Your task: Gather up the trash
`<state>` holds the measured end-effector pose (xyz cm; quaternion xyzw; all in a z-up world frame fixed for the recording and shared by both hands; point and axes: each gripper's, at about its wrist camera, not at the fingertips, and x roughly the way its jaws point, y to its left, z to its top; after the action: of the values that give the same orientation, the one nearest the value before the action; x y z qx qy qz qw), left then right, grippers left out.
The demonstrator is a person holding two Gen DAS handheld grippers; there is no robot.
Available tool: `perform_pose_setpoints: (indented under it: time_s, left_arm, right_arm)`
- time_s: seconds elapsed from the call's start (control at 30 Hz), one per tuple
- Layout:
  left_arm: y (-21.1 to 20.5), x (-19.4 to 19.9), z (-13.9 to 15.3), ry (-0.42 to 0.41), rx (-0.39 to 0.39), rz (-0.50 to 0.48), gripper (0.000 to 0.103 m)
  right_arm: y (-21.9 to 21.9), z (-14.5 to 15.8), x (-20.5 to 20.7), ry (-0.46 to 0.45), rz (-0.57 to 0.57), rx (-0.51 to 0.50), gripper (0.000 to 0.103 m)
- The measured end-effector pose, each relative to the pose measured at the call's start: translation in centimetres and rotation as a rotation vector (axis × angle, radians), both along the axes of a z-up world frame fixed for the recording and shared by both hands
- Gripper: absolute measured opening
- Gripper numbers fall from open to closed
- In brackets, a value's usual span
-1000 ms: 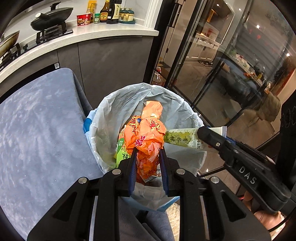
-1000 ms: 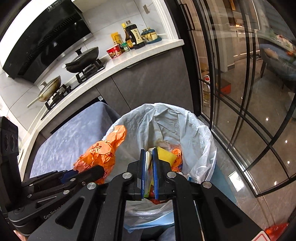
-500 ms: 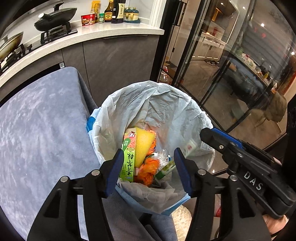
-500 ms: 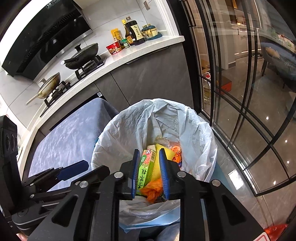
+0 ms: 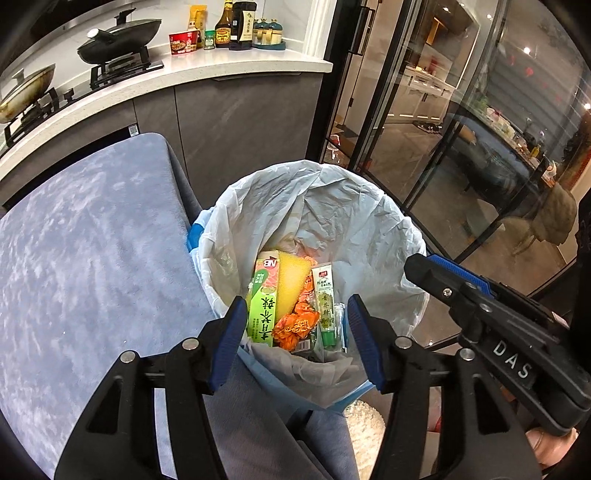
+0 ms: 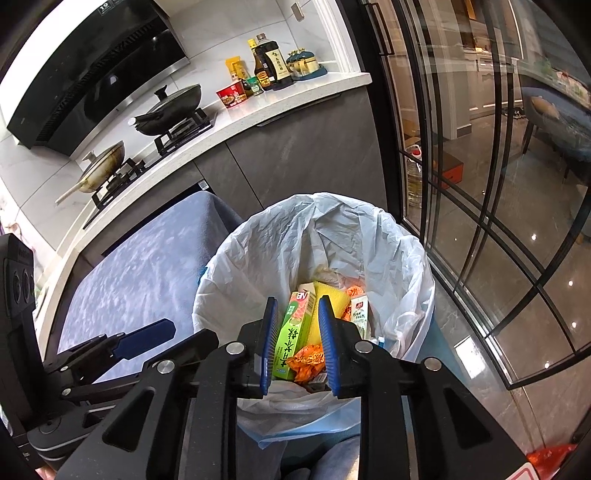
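The left tool hangs over a round bin lined with a crinkled white plastic bag, its blue-padded jaws standing well apart with nothing between them. The right tool hovers over the same bin from the other side; its jaws are parted by a narrower gap and grip nothing, the rubbish merely showing through the gap from below. All the trash lies at the bottom of the bag: a tall green carton with an orange picture and dark lettering leans against a yellow sponge, a crumpled orange snack wrapper lies just beside the carton's lower end, and a slim white-and-green tube with a green cap rests along the wrapper's right side. From the right wrist view the same carton, sponge, wrapper and tube appear together inside the liner. Left of the bin is a surface covered with a mottled blue-grey plush cloth, bare where it shows. Behind it runs a white kitchen counter over grey cabinet fronts, carrying a black lidded pan on a gas hob, a red instant-noodle cup and dark sauce bottles. Dark-framed glass doors stand to the right.
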<state>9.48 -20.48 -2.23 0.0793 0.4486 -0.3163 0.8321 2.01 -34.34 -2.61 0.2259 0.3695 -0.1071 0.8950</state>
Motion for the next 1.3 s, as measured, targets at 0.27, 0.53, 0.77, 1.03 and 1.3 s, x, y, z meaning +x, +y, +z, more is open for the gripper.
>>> perform_pose_setpoints:
  time_s: [0.27, 0.53, 0.77, 1.03, 1.3]
  left_arm:
    - [0.9, -0.8, 0.5, -0.013, 0.006, 0.019, 0.056]
    - [2.1, -2.2, 1.0, -0.039, 0.012, 0.040, 0.060]
    - [3.3, -3.3, 1.3, -0.064, 0.032, 0.069, 0.071]
    - [5.2, -4.5, 1.4, -0.090, 0.071, 0.122, 0.082]
    - [7.5, -5.6, 1.4, -0.087, 0.107, 0.181, 0.091]
  right_arm:
    - [0.7, 0.7, -1.0, 0.000, 0.003, -0.008, 0.027]
    - [1.5, 1.3, -2.1, 0.004, 0.005, -0.033, 0.031]
    - [2.3, 1.6, -3.2, 0.030, -0.007, -0.065, 0.041]
    - [3.7, 1.6, -4.5, 0.064, 0.006, -0.106, 0.052]
    - [5.0, 1.7, -5.7, 0.090, 0.002, -0.144, 0.070]
